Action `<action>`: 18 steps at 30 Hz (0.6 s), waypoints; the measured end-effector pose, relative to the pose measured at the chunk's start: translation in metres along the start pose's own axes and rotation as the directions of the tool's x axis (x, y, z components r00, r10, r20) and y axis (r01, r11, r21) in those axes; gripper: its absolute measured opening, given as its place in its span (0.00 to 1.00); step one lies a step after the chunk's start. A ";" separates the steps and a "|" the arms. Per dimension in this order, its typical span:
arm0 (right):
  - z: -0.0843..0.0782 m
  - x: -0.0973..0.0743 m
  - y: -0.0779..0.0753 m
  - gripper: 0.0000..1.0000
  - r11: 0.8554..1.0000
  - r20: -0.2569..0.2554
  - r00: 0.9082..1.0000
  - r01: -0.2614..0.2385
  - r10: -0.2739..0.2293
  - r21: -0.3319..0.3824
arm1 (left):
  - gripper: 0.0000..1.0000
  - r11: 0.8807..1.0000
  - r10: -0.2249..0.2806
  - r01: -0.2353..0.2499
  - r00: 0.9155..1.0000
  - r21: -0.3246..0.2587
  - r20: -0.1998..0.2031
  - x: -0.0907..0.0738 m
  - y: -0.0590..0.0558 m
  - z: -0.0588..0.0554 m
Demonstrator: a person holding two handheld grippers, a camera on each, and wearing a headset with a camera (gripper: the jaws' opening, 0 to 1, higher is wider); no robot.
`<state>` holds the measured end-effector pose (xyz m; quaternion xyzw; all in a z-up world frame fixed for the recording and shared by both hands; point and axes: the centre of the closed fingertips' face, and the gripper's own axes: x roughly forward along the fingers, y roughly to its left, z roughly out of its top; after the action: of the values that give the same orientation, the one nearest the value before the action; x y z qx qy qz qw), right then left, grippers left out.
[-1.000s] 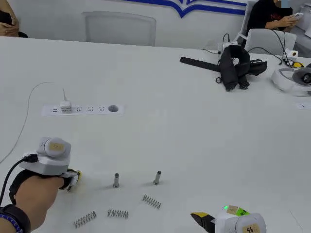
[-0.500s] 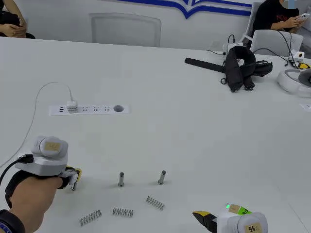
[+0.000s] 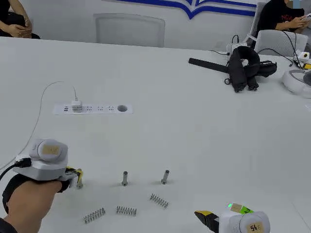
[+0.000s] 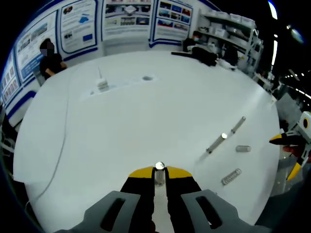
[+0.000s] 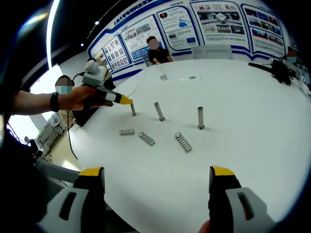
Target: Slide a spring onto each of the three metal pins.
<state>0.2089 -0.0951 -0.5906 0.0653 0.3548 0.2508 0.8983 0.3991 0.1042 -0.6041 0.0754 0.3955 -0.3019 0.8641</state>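
Note:
Three metal pins stand upright in a row on the white table: the left pin (image 3: 79, 178), the middle pin (image 3: 125, 178) and the right pin (image 3: 165, 176). My left gripper (image 3: 77, 177) is shut on the left pin (image 4: 159, 171), whose top shows between the yellow-tipped jaws. In front of the pins lie three springs (image 3: 94, 215), (image 3: 126, 210), (image 3: 159, 200), all loose on the table. My right gripper (image 5: 155, 174) hovers open near the table's front edge, short of the springs (image 5: 183, 141), with nothing between its fingers.
A white power strip (image 3: 92, 108) with a plugged cable lies further back on the left. A black strap bundle (image 3: 243, 65) and a white headset (image 3: 296, 80) sit at the far right. People sit at the table's far side.
The head camera has shifted a little. The left gripper stays shut on the left pin, and the right gripper, pins and springs keep their places.

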 end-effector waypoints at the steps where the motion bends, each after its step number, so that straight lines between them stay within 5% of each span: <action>1: 0.000 0.000 0.000 0.90 1.000 -0.001 1.000 0.000 0.000 -0.001 | 0.07 1.000 0.001 -0.001 1.000 0.001 -0.001 -0.001 0.000 -0.001; 7: -0.001 -0.001 -0.001 0.90 1.000 0.000 1.000 0.003 -0.003 0.004 | 0.07 1.000 -0.016 0.016 1.000 -0.002 -0.002 -0.001 -0.003 -0.004; 18: 0.000 -0.003 0.000 0.90 1.000 0.009 1.000 0.002 -0.002 0.010 | 0.08 0.992 0.004 -0.004 1.000 0.129 -0.005 -0.003 -0.005 -0.007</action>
<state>0.2074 -0.0969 -0.5888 0.0704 0.3522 0.2480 0.8997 0.3900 0.1047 -0.6060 0.1329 0.3774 -0.3249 0.8570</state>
